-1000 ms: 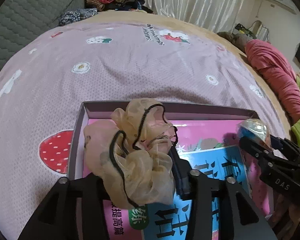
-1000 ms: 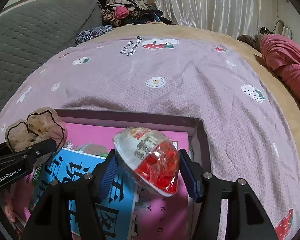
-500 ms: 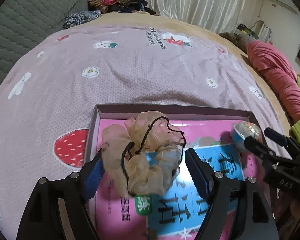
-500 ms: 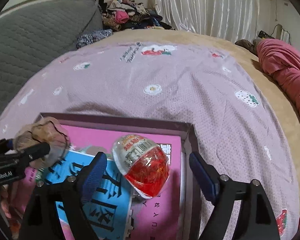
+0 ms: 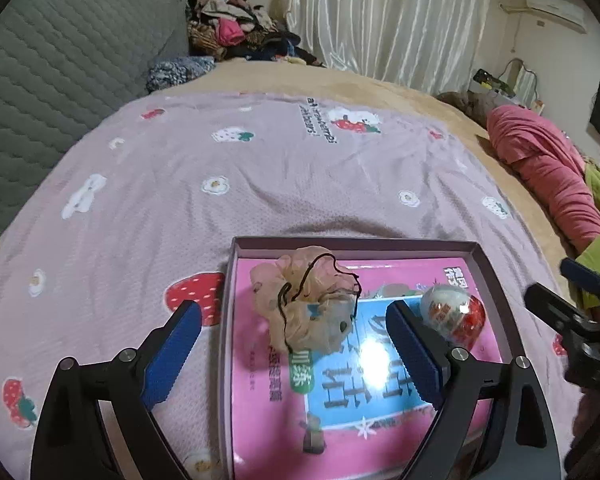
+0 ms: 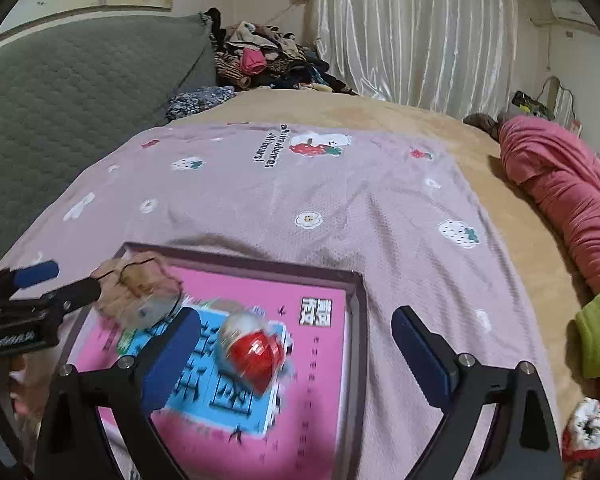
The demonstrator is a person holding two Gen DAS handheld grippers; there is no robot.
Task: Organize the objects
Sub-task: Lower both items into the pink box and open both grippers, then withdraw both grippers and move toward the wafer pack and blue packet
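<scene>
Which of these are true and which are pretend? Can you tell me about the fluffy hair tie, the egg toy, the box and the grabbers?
1. The scrunchie lies inside the box. True.
2. The egg toy sits on the blanket outside the box. False: it lies in the box, on the pink book.
3. The left gripper squeezes the scrunchie. False: its jaws are opening, clear of it.
4. The right gripper holds nothing. True.

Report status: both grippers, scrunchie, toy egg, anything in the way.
Left gripper, right gripper opening, empty. Scrunchie and toy egg in box. Nothing in the way.
</scene>
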